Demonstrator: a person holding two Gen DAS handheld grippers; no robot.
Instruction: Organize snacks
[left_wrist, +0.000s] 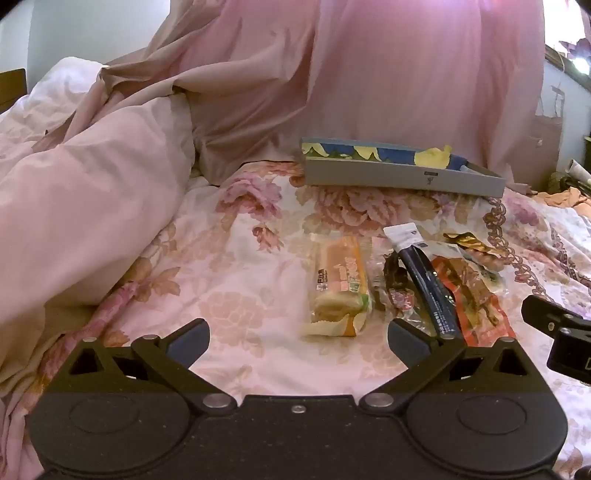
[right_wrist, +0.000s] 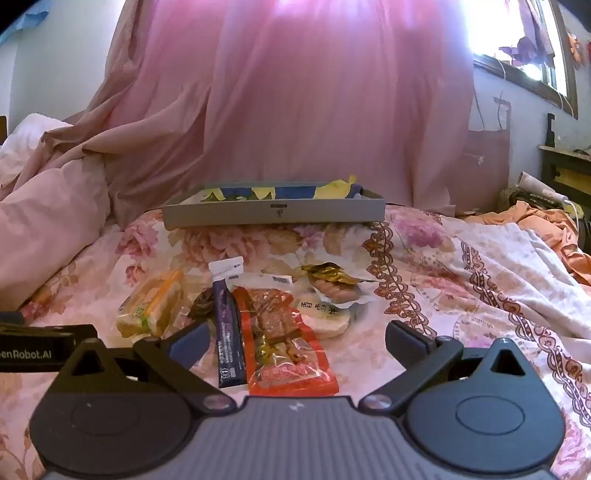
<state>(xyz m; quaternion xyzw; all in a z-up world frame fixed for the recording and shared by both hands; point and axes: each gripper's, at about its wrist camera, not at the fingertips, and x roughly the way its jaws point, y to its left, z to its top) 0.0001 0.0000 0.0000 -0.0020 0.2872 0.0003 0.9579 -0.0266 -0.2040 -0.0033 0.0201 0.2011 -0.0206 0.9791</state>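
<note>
Snack packets (right_wrist: 258, 314) lie just ahead of both empty, wide-apart claws (left_wrist: 298, 334) (right_wrist: 297, 338).

One shallow grey box (right_wrist: 273, 214) sits on the bedspread. Near it lie six snack packets: one sandwich (right_wrist: 151, 308), one dark stick (right_wrist: 229, 332), one red pack (right_wrist: 291, 354), one brown wrapper (right_wrist: 201, 302), one rice cracker (right_wrist: 325, 314), one sausage pack (right_wrist: 332, 286).
</note>
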